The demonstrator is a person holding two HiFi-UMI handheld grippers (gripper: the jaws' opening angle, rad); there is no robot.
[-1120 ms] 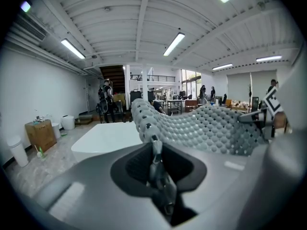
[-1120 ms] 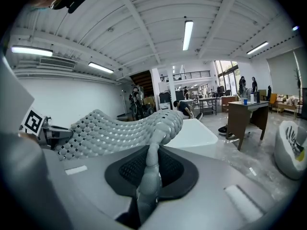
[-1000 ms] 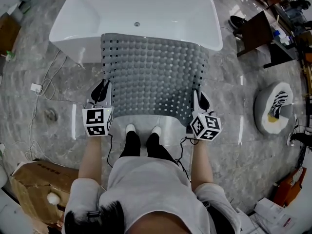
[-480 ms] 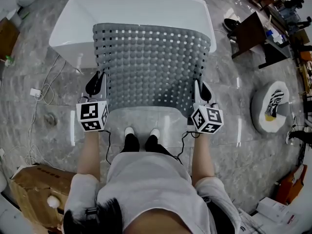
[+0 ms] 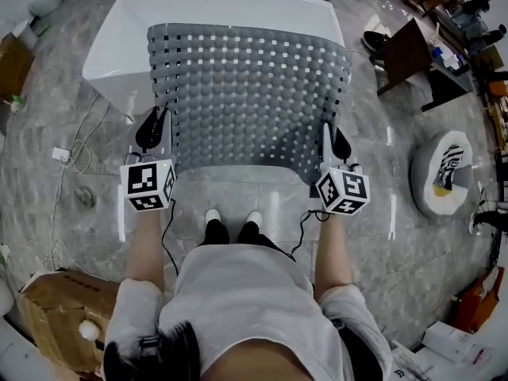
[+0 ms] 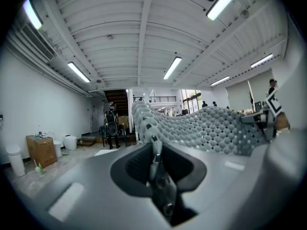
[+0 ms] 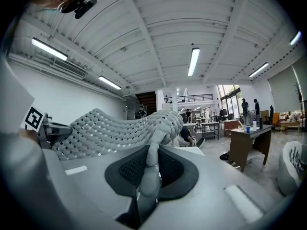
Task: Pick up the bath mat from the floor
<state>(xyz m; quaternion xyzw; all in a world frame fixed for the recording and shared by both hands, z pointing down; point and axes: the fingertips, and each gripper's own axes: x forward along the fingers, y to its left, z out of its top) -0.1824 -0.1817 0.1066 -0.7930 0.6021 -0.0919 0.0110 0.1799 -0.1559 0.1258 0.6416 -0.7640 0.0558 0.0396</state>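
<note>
A grey perforated bath mat [image 5: 250,94] with a bumpy surface hangs spread out in the air between both grippers, over the front of the white bathtub [image 5: 119,34]. My left gripper [image 5: 163,133] is shut on the mat's near left edge; in the left gripper view that edge [image 6: 154,147] is pinched between the jaws and the mat [image 6: 206,126] stretches off to the right. My right gripper [image 5: 327,143] is shut on the near right edge; in the right gripper view the mat [image 7: 115,126] runs off leftward from the pinched fold [image 7: 152,166].
The bathtub stands just ahead on a grey marble floor [image 5: 71,189]. A white cable and plug [image 5: 59,153] lie to the left, a cardboard box [image 5: 55,316] at near left. A dark wooden table [image 5: 413,54] and a round white cushion [image 5: 444,173] are on the right.
Both grippers have lifted the mat higher and forward; it now covers more of the tub's front and spreads wider than a second ago.
</note>
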